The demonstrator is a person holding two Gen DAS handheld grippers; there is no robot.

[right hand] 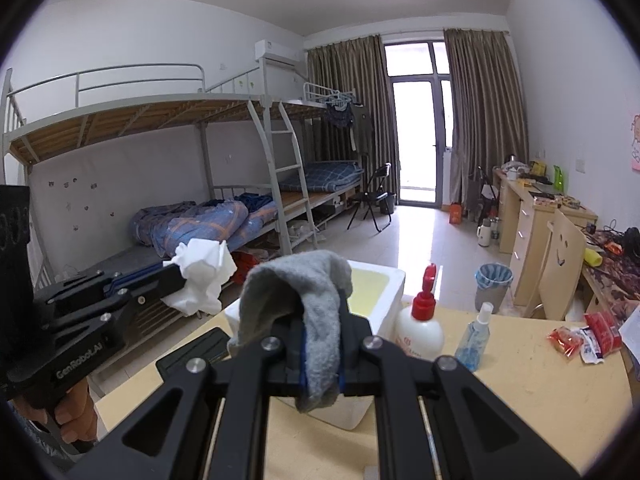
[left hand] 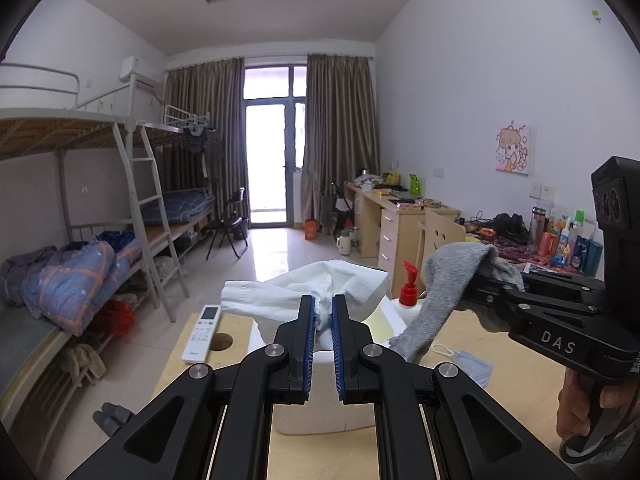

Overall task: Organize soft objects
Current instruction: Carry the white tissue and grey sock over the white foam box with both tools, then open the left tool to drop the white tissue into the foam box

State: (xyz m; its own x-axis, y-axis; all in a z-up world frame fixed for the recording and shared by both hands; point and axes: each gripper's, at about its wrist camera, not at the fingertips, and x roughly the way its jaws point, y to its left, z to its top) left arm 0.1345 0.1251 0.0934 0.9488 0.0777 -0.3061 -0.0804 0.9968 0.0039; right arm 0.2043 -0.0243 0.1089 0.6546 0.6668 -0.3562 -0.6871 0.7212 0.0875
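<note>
L gripper [left hand: 323, 312] nearest in left wrist view, jaws pressed together pinching a white cloth [left hand: 316, 288], which bunches up off the tips and spreads toward 10 & 1 o'clock, held clear of the table. R gripper [right hand: 322, 344] likewise clamped on a grey sock [right hand: 304, 304]; sock drapes over its tips and hangs down at 6 o'clock. Each tool shows in the other's cam: R one w/ grey sock at 3 o'clock in left view, a hand [left hand: 588, 408] on its grip; L one w/ white cloth at 9 o'clock in right view.

Under both: pale wood table [right hand: 520, 380]. White tub [right hand: 384, 280] w/ yellowish inside sits just beyond the tips at 12 o'clock. Just right of tub, white bottle w/ red pump [right hand: 420, 328], then small blue spray bottle [right hand: 476, 336]. Red snack packets [right hand: 584, 336] at 3 o'clock. AC remote [left hand: 202, 332] on table at 9 o'clock in left view; blue face mask [left hand: 468, 360] at 4 o'clock.

Further out: bunk beds [right hand: 200, 128] w/ blue quilt [right hand: 200, 224] at 10 o'clock, folding chair [right hand: 372, 200] at 12, desks [right hand: 532, 216] along the wall at 2 o'clock, bin [right hand: 492, 284] beside them. Far end: glass door [right hand: 416, 136] betw brown curtains [right hand: 480, 120]
</note>
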